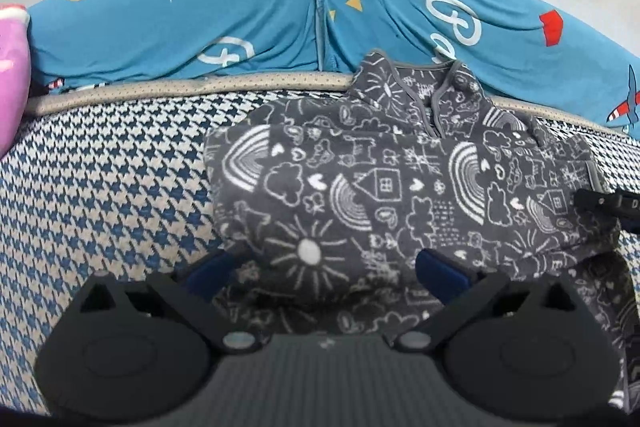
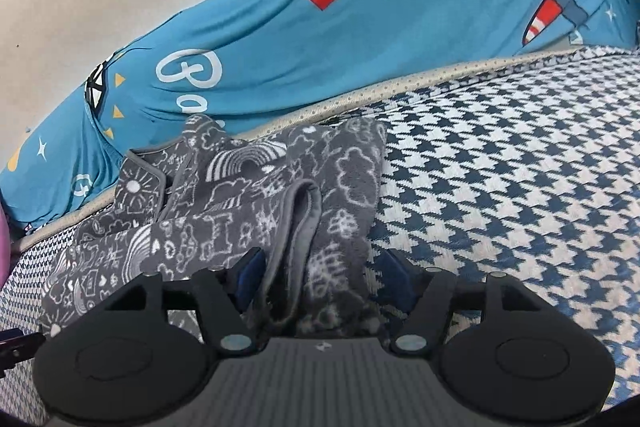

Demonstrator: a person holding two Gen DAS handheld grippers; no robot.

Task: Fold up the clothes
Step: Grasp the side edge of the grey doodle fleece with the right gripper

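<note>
A grey fleece garment (image 1: 360, 195) with white doodle print lies folded on the houndstooth surface (image 1: 112, 195). Its collar points toward the far edge. My left gripper (image 1: 326, 273) is open, its blue pads (image 1: 212, 271) spread wide on either side of the garment's near fold. My right gripper (image 2: 322, 279) is shut on a bunched part of the same garment (image 2: 320, 195); a grey-trimmed cuff (image 2: 304, 203) sits between its fingers. In the left wrist view, the right gripper's black tip (image 1: 608, 203) shows at the garment's right edge.
A teal cartoon-print cushion (image 1: 240, 11) runs along the far edge, against a pale wall, and is seen again in the right wrist view (image 2: 400, 27). A pink item (image 1: 12, 75) sits at far left. Open houndstooth surface (image 2: 520, 167) stretches to the right of the garment.
</note>
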